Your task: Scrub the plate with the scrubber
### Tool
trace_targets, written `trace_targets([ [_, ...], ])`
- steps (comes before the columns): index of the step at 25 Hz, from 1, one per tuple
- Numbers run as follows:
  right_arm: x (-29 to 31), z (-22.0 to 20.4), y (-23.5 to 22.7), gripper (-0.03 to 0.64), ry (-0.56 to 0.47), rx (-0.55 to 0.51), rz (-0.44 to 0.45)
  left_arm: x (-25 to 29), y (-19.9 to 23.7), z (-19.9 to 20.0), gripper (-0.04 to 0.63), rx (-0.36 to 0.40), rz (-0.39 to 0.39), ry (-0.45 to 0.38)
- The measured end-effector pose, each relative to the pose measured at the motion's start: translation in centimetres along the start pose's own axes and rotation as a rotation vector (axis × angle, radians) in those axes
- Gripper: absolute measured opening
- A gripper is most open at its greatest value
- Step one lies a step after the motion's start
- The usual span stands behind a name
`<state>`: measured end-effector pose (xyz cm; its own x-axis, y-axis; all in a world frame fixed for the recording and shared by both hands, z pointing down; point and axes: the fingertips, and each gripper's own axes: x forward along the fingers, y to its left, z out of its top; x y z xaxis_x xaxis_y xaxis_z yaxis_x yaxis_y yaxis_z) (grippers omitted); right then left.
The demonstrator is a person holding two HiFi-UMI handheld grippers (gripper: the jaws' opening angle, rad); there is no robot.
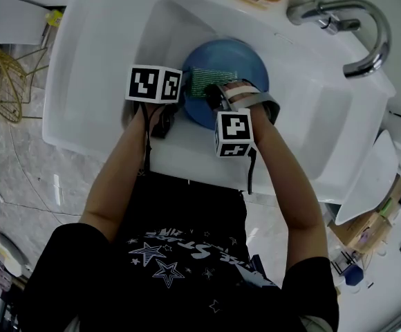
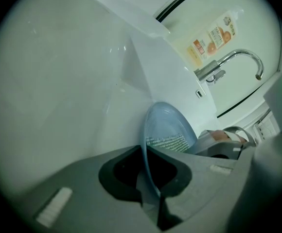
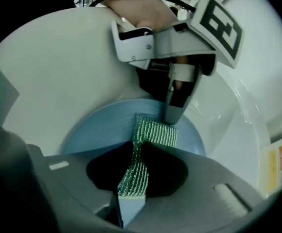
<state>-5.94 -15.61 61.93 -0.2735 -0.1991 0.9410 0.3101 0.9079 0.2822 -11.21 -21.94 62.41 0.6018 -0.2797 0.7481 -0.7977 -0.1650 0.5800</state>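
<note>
Blue plate (image 1: 236, 55) sits in the white sink (image 1: 97, 47), its near rim clamped in my left gripper (image 2: 149, 186). My right gripper (image 3: 131, 191) pinches the green scrubber (image 3: 153, 132), whose free end lies on the plate's face just beside the left jaw; I'd stroke away from that jaw, toward the far rim.
</note>
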Motion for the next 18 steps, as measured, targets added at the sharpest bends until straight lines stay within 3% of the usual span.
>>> trace_targets([
  [7,-1.8,-0.9,4.6,0.114,0.023,-0.200,0.125,0.0,0.0,0.0,0.022,-0.007,-0.004,-0.005],
  [10,-2.4,-2.5,5.8,0.114,0.053,-0.235,0.168,0.0,0.0,0.0,0.022,-0.008,-0.004,-0.005],
  [13,-3.0,-3.3,5.9,0.114,0.065,-0.209,0.149,0.0,0.0,0.0,0.022,-0.008,-0.003,-0.005],
  [18,-4.4,-3.0,3.5,0.107,0.034,-0.050,0.017,0.1,0.0,0.0,0.023,-0.007,-0.004,-0.003],
])
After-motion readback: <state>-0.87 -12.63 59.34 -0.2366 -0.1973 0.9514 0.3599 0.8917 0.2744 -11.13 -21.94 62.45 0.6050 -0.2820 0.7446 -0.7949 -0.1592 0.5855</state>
